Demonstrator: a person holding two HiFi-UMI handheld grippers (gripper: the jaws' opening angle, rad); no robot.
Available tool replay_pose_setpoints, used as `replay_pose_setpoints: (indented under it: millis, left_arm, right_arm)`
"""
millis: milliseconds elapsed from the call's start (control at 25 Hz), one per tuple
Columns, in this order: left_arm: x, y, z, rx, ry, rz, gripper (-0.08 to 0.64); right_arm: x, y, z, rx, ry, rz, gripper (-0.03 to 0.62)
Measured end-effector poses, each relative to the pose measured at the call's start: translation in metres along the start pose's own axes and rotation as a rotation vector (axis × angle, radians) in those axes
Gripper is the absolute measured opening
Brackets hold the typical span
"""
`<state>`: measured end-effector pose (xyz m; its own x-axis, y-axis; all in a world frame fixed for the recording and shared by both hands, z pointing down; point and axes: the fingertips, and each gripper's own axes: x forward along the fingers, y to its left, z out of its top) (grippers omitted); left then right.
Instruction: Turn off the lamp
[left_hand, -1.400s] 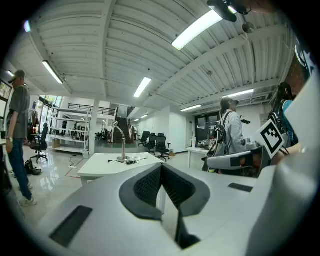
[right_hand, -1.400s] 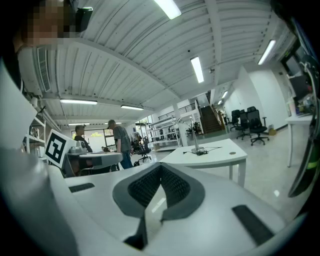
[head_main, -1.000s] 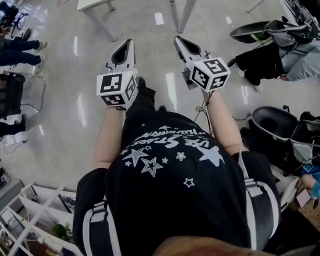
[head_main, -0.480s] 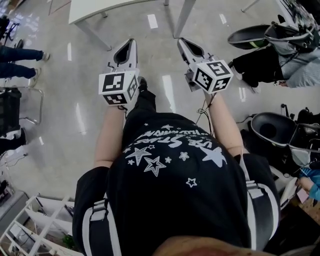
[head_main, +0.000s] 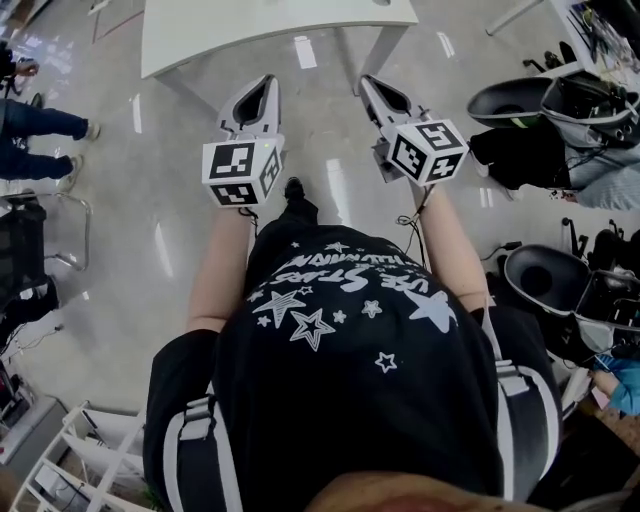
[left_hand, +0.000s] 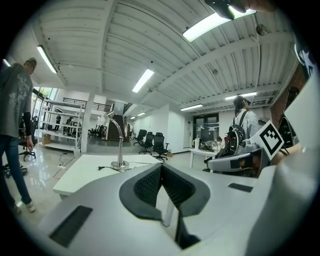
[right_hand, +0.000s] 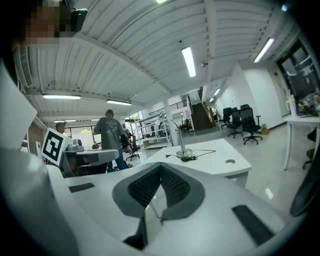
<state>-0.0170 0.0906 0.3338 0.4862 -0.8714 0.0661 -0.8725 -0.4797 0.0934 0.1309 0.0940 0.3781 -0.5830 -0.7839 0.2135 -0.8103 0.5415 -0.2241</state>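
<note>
Standing on a glossy floor (head_main: 120, 260), a person (head_main: 350, 380) holds two grippers out toward a white table (head_main: 270, 25) at the far end of the head view. Both grippers are well apart from it. The left gripper (head_main: 262, 85) is clenched with nothing between its jaws. The right gripper (head_main: 368, 84) is clenched and empty too. Each gripper view shows the ribbed pads meeting at a point.

The lamp (left_hand: 120, 150) is a slim silver gooseneck on a round base, standing far off on the tabletop. It sits left of centre in the left gripper view and a little right of centre in the right gripper view. The head view does not show it. Whether it is lit cannot be told, and no switch can be made out.

The biggest risk, as a judgement, is the table itself. The head camera looks steeply down and misses the lamp, so a gripper or the person's body may knock the near edge. Next come the surroundings. Office chairs (head_main: 545, 265) crowd the right side, and a bystander (left_hand: 15, 115) stands at the left, near enough to cross the path.

The lamp looks tall, narrow and light, so a shove from clenched jaws may tip or slide it. A cable (right_hand: 200, 151) trails from its base across the tabletop, and a snag there would drag the lamp. The smallest risk is the unseen switch, which a pointed tip may miss or slip off.
</note>
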Motion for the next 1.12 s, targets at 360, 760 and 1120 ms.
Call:
replay_pose_setpoints:
  millis: [360,760,1120]
  left_arm:
    - [0.062,0.065,0.011,-0.007,0.005,-0.036,0.009]
    - [0.098,0.131,0.012,-0.013,0.024,-0.054,0.009]
    - [0.117,0.144,0.001,-0.043,0.039,-0.051,0.009]
  right_arm:
    - [0.088,-0.024,0.023,0.023,0.02,-0.034,0.006]
    - [0.157,-0.029,0.039,0.055,-0.003,-0.064,0.006]
    - [0.176,-0.045,0.035,0.061,0.027,-0.072,0.006]
